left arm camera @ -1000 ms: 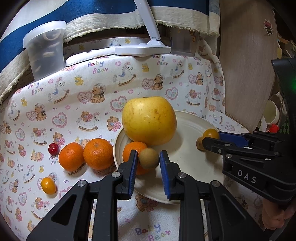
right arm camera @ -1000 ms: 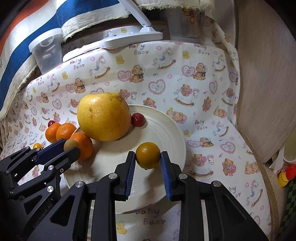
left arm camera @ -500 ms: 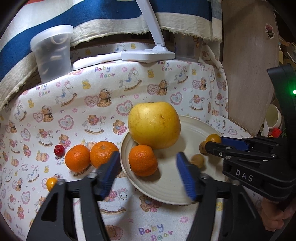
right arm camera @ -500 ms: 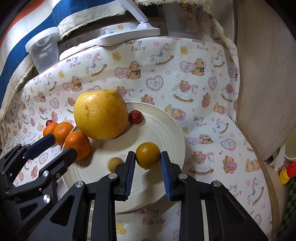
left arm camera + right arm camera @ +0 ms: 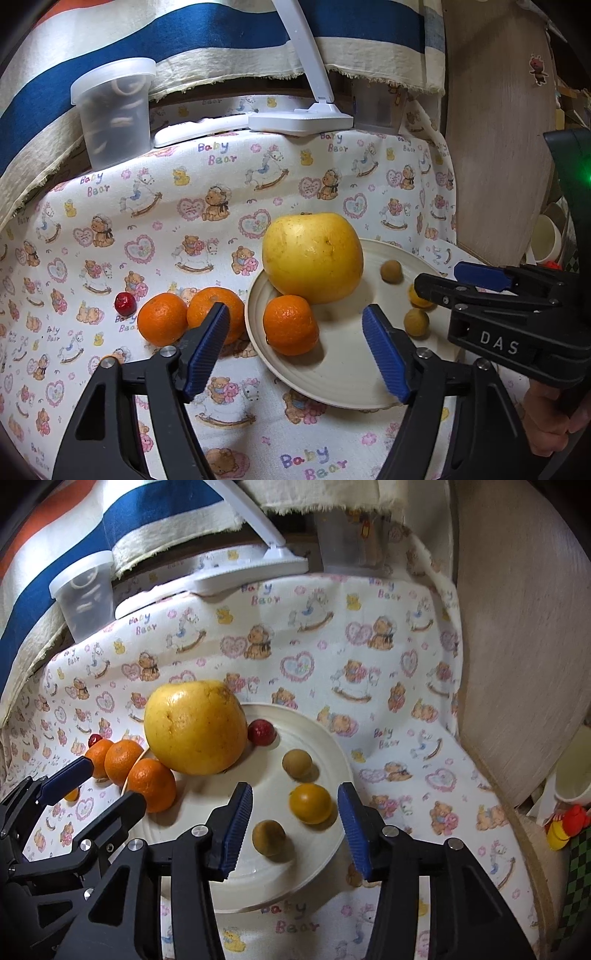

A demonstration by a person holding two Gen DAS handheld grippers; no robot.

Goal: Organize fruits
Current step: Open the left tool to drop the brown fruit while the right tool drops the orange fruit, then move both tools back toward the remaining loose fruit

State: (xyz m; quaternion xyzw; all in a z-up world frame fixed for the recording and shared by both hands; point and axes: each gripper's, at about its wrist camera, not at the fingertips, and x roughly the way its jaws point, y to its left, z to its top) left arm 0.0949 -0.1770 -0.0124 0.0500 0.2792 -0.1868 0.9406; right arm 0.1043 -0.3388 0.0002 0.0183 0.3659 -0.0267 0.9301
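A cream plate (image 5: 343,380) (image 5: 325,738) holds a big yellow pomelo (image 5: 312,257) (image 5: 195,726), a mandarin (image 5: 290,325) (image 5: 152,785), two small brown fruits (image 5: 268,837) (image 5: 296,763), a small yellow-orange fruit (image 5: 310,803) and a red fruit (image 5: 261,732). Two mandarins (image 5: 161,324) (image 5: 215,312) and a small red fruit (image 5: 124,303) lie on the cloth left of the plate. My left gripper (image 5: 295,347) is open and empty over the plate's near edge. My right gripper (image 5: 295,827) is open around the yellow-orange fruit and one brown fruit, holding nothing.
A printed cloth (image 5: 177,221) covers the table. A clear plastic tub (image 5: 114,114) and a white lamp base (image 5: 301,120) stand at the back. A wooden panel (image 5: 498,147) rises at the right. A tiny orange fruit (image 5: 72,794) lies behind the left gripper.
My left gripper opened, released the brown fruit onto the plate and drew back. My right gripper opened and let go of the yellow-orange fruit, which now rests on the plate.
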